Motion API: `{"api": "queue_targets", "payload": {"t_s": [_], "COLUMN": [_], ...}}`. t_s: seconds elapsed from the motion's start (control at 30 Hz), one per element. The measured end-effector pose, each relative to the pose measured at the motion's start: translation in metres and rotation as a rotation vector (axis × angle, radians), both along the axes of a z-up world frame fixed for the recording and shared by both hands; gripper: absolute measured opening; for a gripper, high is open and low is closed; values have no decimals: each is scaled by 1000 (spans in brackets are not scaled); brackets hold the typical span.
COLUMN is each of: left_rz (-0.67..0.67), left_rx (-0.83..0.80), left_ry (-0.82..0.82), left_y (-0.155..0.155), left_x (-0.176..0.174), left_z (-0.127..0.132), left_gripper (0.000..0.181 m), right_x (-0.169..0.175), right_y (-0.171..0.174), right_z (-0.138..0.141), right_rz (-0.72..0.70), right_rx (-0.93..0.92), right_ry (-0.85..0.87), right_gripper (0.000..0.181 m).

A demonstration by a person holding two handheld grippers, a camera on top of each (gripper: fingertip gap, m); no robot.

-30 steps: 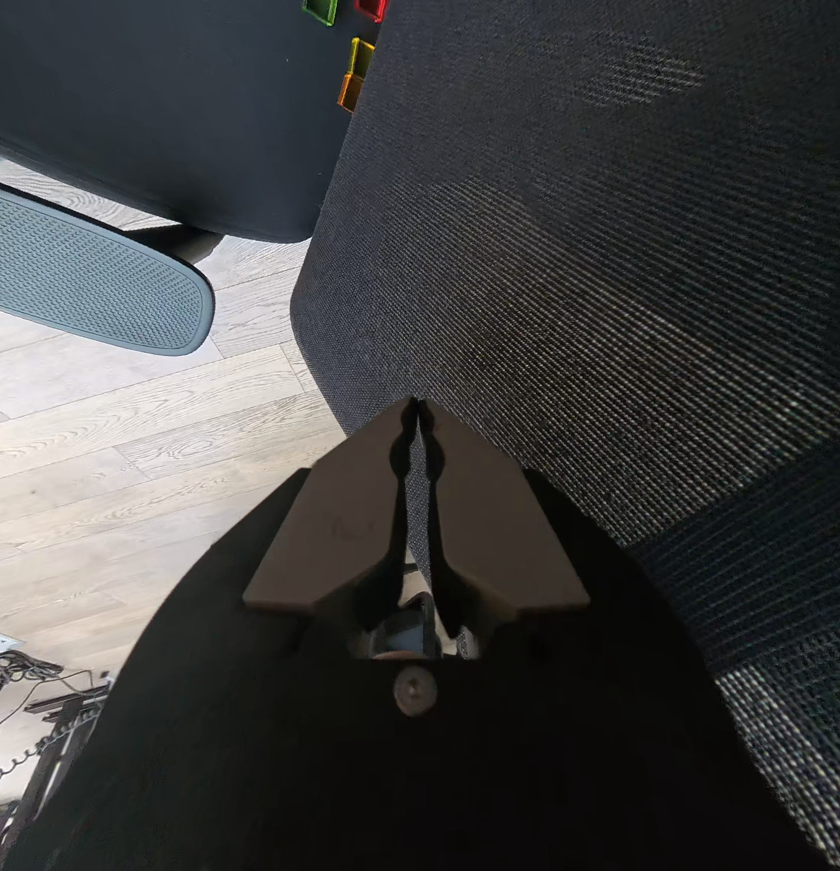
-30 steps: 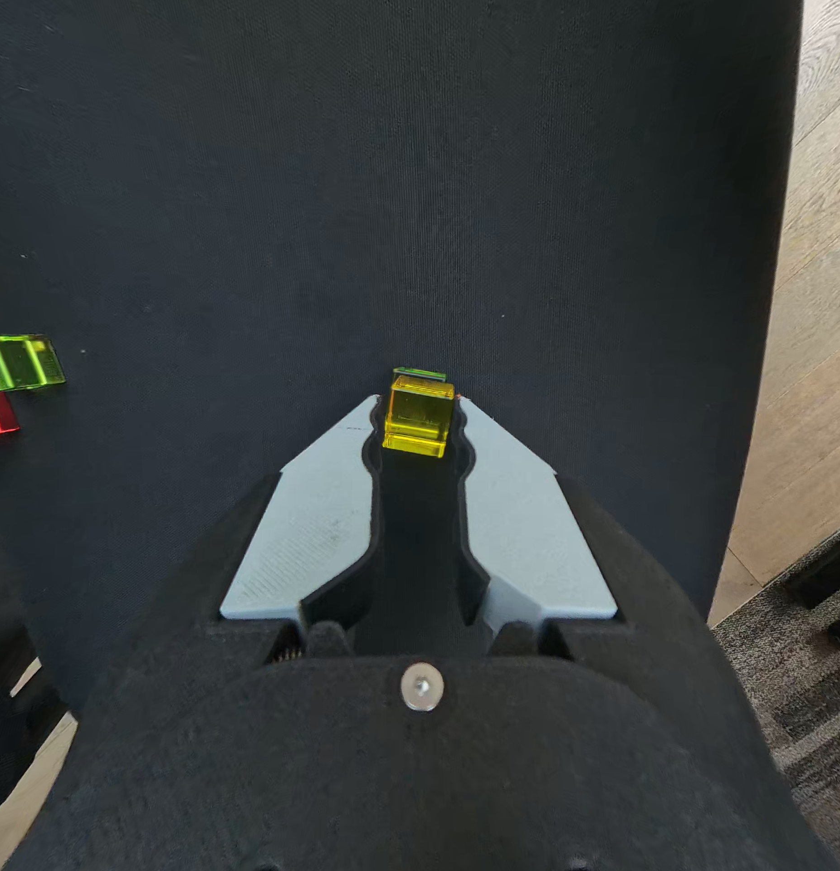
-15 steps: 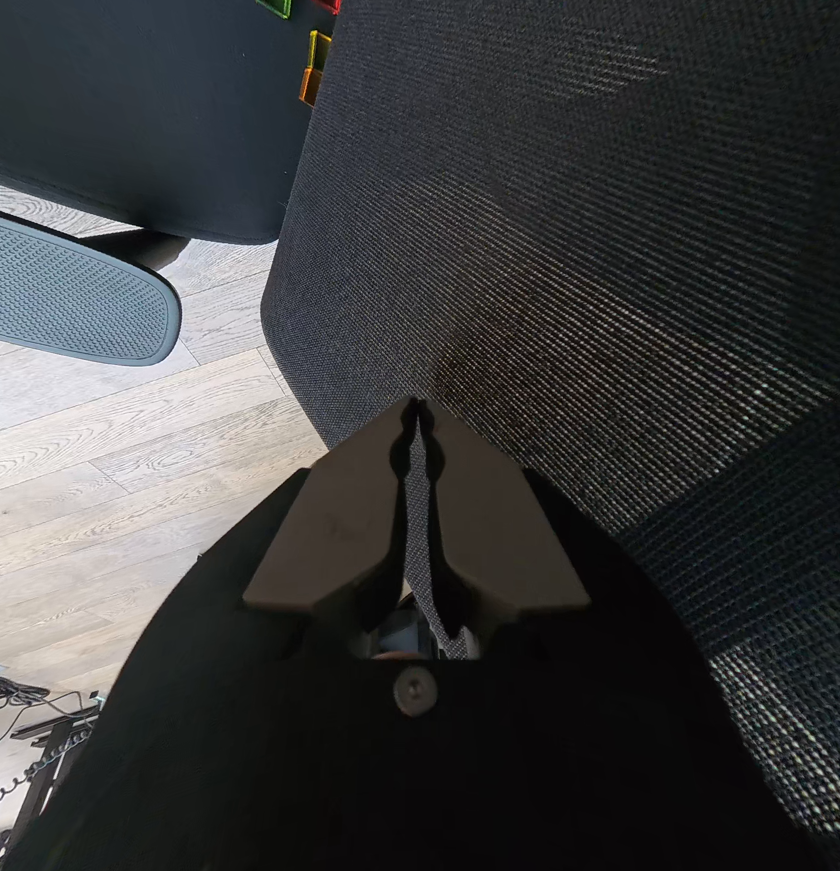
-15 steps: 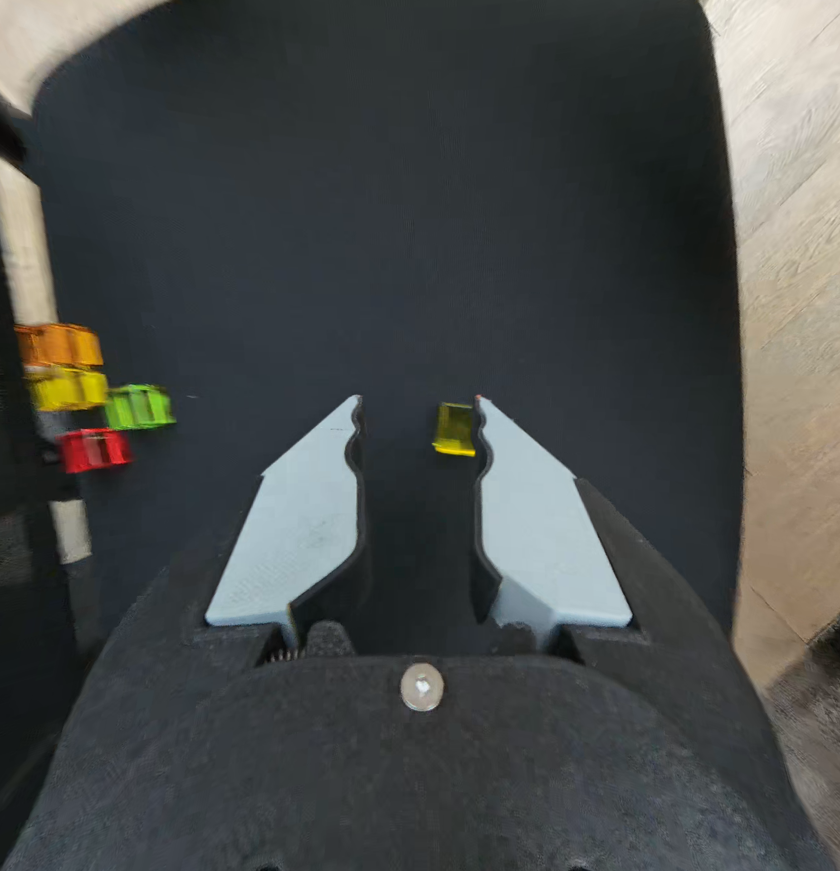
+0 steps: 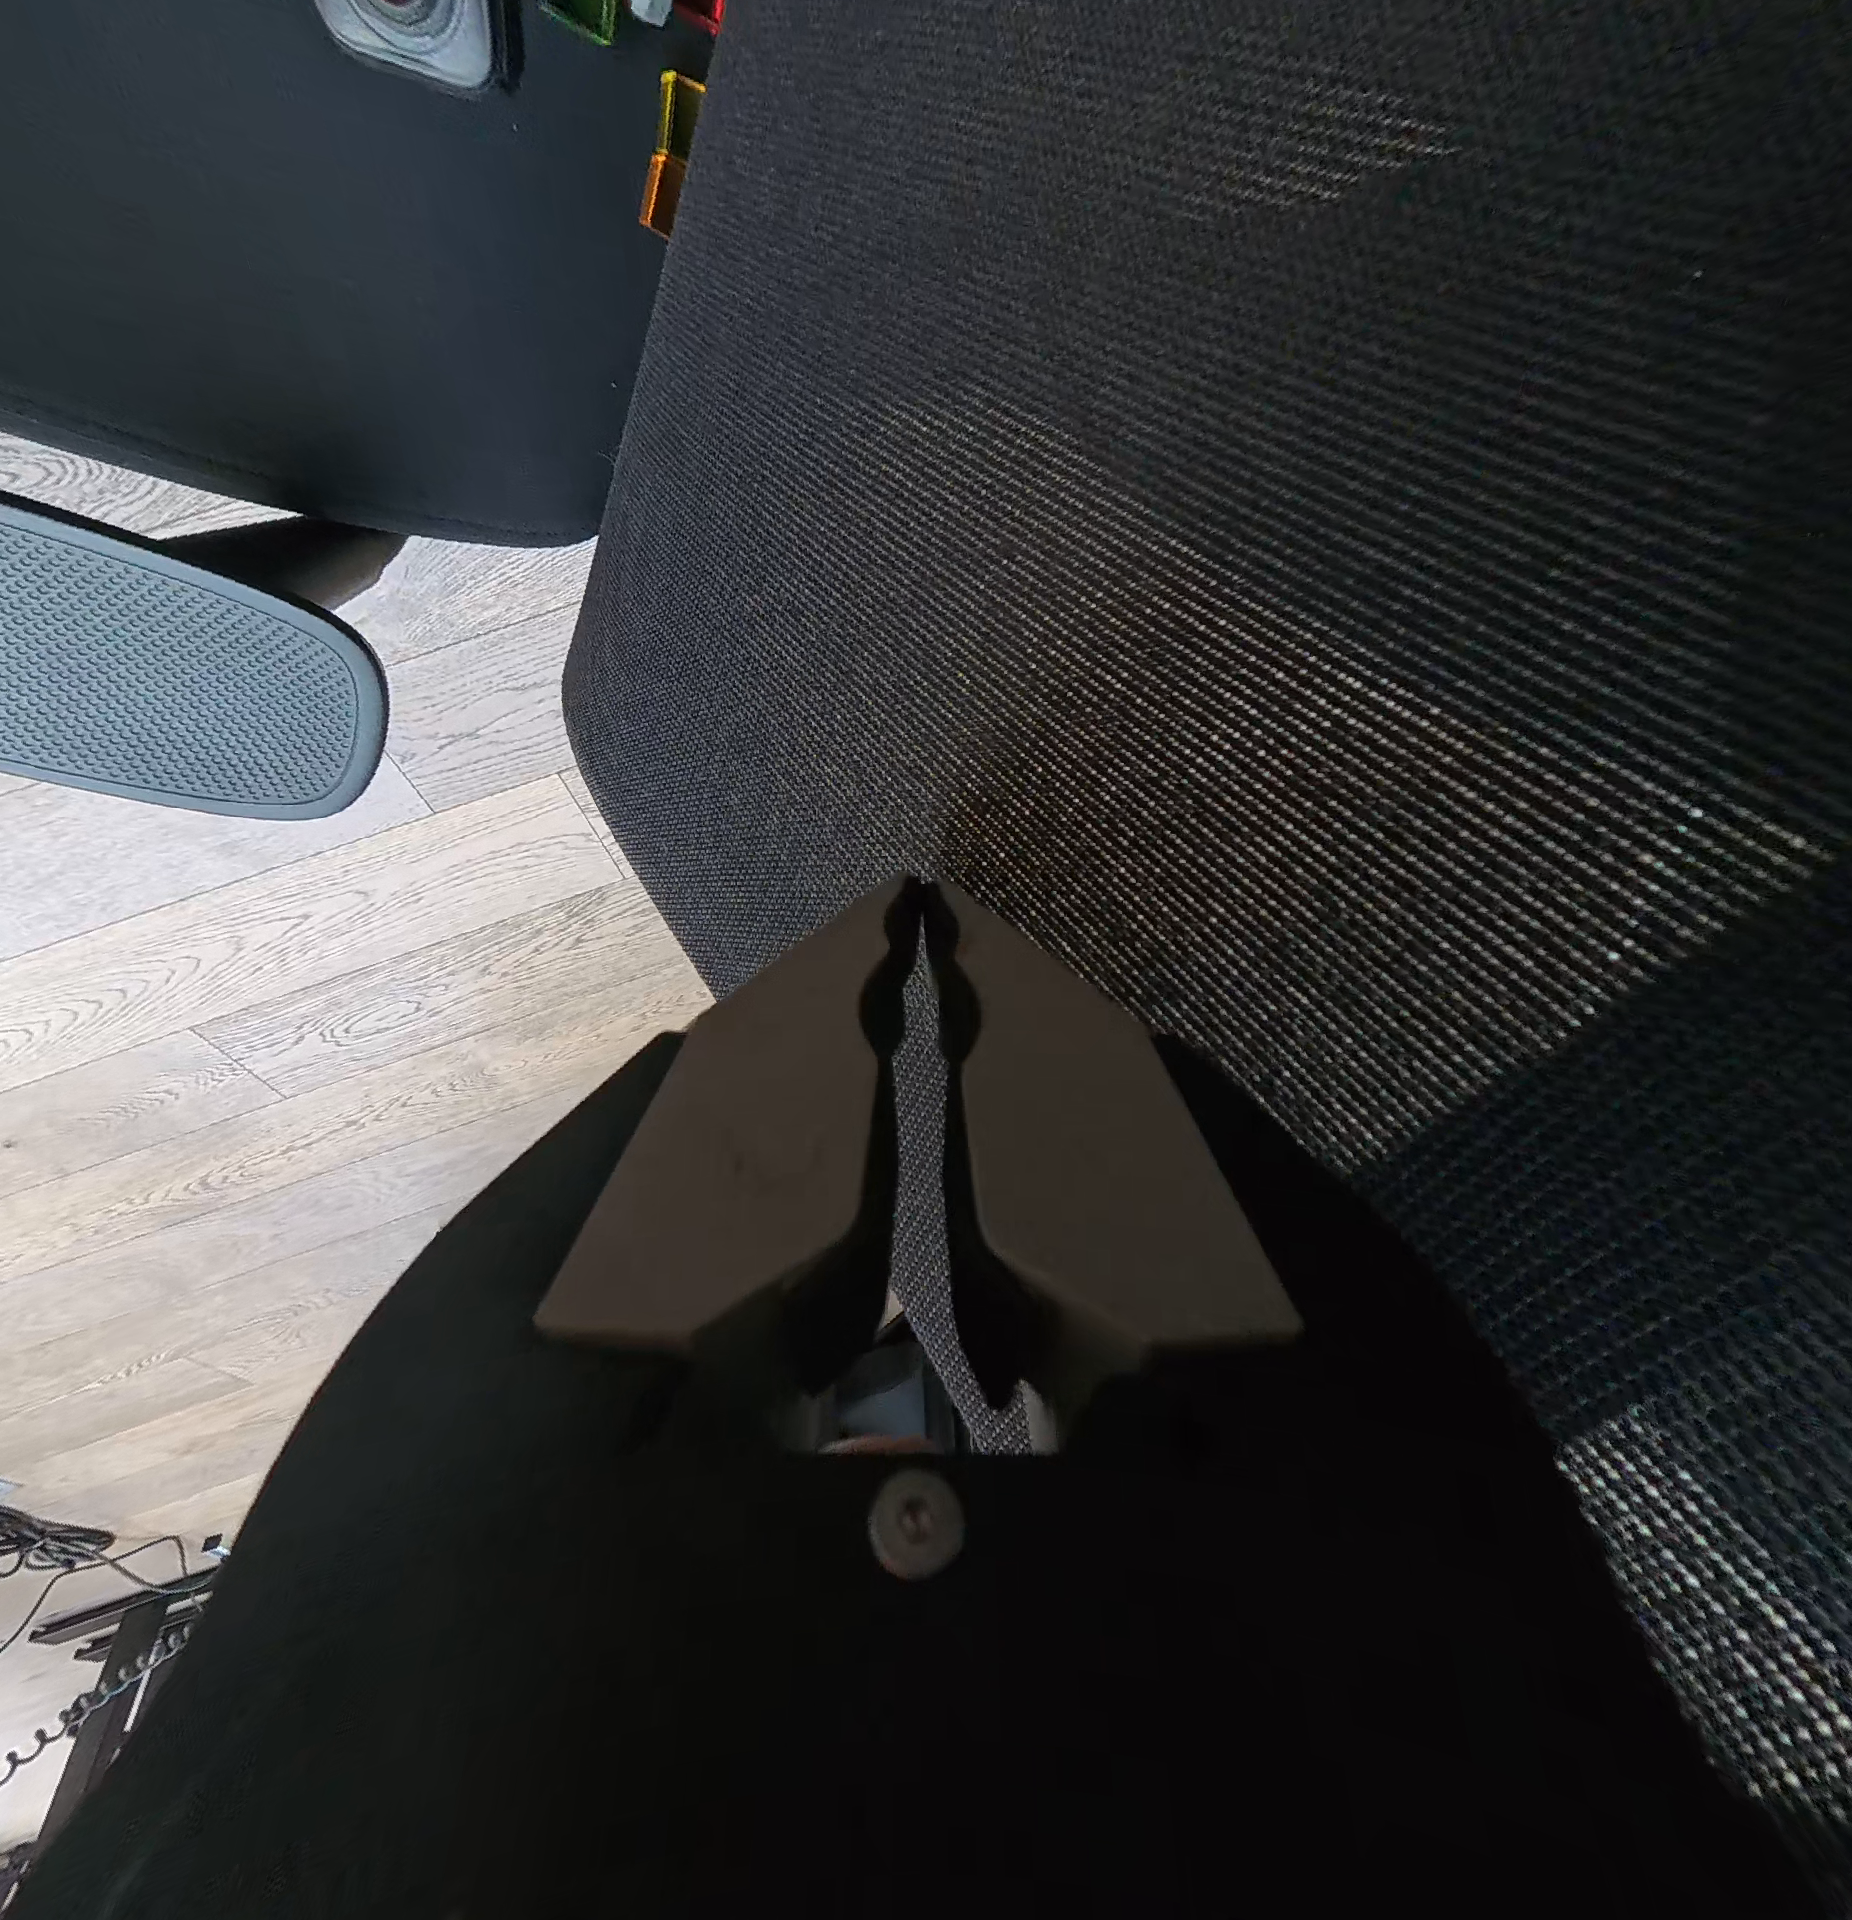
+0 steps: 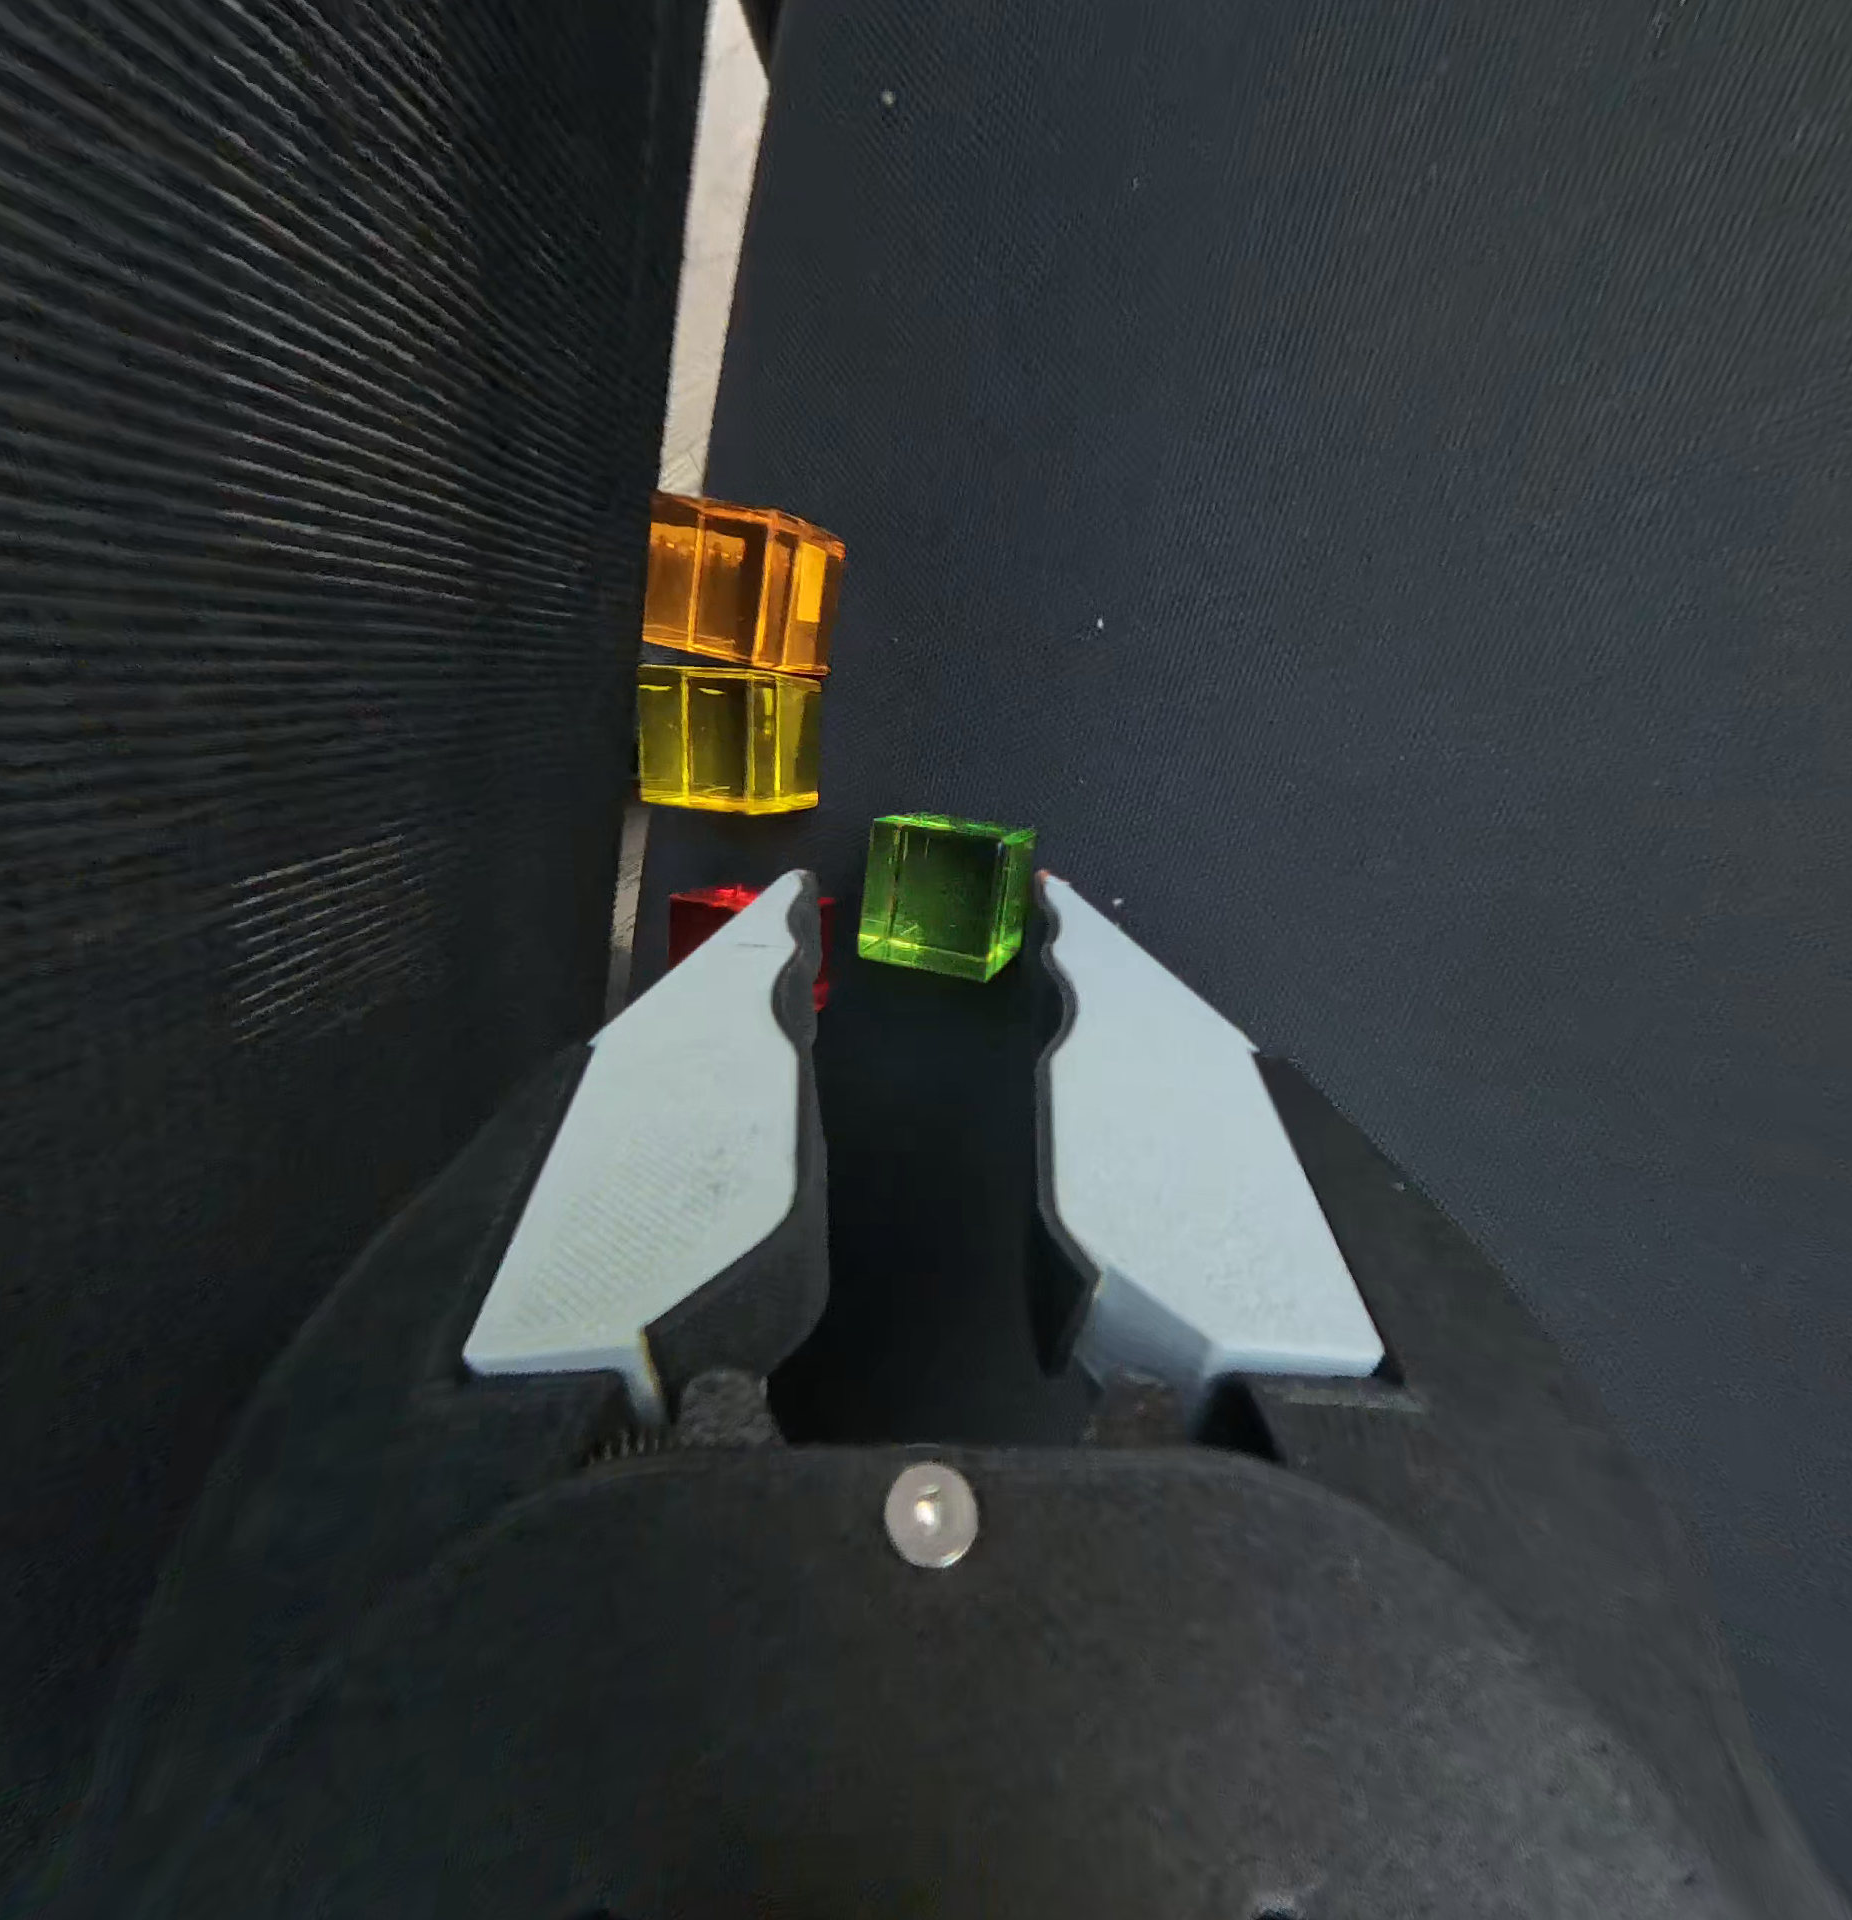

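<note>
Hovering over a dark fabric seat, next to a black mesh chair back that fills most of the left wrist view. Wood-plank floor and a grey perforated armrest pad sit left of it. Left gripper: fingers nearly closed, tips almost meeting, nothing held, just in front of the mesh. Right gripper: fingers spread wide, empty, tips flanking the green cube on the seat; contact with the right finger can't be told. Orange cube and yellow cube lie touching against the mesh edge beyond. Red cube is partly hidden behind the left fingertip.
</note>
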State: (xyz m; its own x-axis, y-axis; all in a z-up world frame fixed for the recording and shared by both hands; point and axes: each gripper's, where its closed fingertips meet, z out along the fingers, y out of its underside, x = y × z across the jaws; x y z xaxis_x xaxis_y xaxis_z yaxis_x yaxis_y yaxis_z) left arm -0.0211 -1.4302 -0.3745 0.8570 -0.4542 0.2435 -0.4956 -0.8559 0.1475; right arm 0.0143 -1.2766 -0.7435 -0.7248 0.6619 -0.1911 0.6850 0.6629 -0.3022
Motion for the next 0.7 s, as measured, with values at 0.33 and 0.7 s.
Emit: {"api": "queue_targets", "payload": {"t_s": [0.33, 0.7], "left_rz": [-1, 8], "left_rx": [1, 10], "left_ry": [-10, -33], "left_y": [0, 2], "left_x": [1, 3], "left_z": [1, 2], "left_gripper": [0, 0], "right_x": [-13, -87], "right_y": [9, 150], "right_z": [15, 116], "right_rz": [-110, -463], "right_rx": [-58, -7], "right_ry": [19, 257], "right_gripper": [25, 26]}}
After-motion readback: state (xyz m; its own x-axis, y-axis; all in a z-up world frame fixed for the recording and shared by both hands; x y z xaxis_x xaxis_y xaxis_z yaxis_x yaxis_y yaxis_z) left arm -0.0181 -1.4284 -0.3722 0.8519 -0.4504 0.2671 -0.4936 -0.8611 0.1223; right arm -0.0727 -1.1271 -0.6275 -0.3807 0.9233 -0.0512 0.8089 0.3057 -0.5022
